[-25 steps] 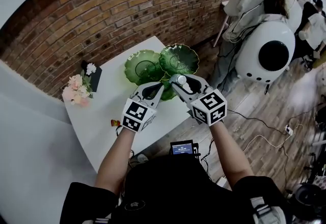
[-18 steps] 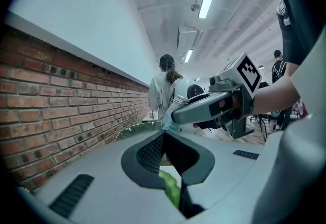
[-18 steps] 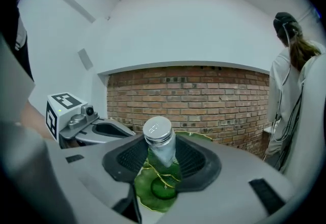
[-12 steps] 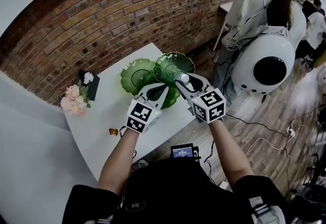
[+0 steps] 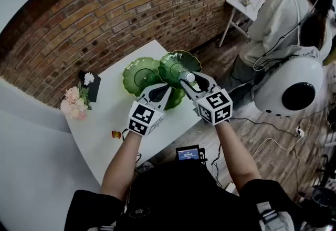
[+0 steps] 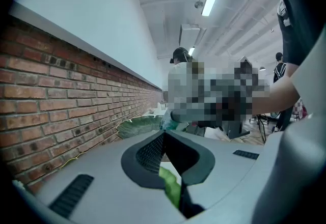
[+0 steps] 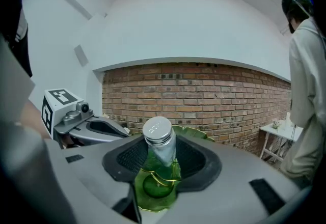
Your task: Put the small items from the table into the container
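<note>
Over the green dish (image 5: 137, 73), the right gripper (image 5: 189, 82) is pinching a silver-capped bottle (image 7: 159, 136) between wide-set jaws.
Left gripper (image 5: 159, 90) is hovering just left, tips together, empty; the drop-off is likely needing a gentle lowering onto glass.

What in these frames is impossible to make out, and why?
Small orange item on the table: head view, too small to identify.
Bottle contents: right gripper view, clear body blends into the green dishes behind.
Nearest dish: head view, mostly covered by the left gripper and right gripper.
</note>
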A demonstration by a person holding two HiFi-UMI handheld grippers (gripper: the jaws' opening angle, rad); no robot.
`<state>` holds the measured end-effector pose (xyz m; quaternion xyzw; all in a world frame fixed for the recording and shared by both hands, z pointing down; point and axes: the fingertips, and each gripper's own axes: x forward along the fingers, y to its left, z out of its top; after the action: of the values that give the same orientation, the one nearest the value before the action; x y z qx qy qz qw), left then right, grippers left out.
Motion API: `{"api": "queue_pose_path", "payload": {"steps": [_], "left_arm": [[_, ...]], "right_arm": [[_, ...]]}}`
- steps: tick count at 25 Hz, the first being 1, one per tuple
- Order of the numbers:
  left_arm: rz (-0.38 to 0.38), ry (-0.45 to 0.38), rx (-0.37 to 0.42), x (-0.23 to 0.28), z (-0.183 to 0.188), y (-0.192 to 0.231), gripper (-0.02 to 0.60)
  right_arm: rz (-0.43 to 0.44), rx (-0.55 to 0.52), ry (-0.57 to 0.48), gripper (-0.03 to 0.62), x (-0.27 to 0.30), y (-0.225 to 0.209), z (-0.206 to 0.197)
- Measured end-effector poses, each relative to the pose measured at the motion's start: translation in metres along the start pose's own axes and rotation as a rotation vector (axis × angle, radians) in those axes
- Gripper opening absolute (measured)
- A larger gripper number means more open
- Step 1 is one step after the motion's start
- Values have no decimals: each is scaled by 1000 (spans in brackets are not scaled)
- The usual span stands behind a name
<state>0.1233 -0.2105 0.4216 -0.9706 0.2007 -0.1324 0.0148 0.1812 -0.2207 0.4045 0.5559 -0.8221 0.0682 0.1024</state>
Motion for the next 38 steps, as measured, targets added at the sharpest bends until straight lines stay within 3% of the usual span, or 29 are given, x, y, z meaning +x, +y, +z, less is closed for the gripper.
{"api": "queue_pose_path", "payload": {"steps": [8, 17, 27, 31, 38], "left_arm": [[0, 2, -8, -2, -2, 0, 9], [5, 11, -11, -5, -6, 1, 9], [-7, 7, -5, -11, -7, -5, 9], [-3, 2, -6, -17, -6, -7, 9], [35, 12, -31, -39, -20, -1, 9]], "right_arm": [[-27, -70, 49, 179, 8, -1, 0], [-36, -59, 65, 181, 5, -1, -6], [-90, -90, -2, 179, -12, 0, 11], [-69, -88, -23, 178, -17, 11, 18], [15, -90, -45, 34, -12, 50, 15]]}}
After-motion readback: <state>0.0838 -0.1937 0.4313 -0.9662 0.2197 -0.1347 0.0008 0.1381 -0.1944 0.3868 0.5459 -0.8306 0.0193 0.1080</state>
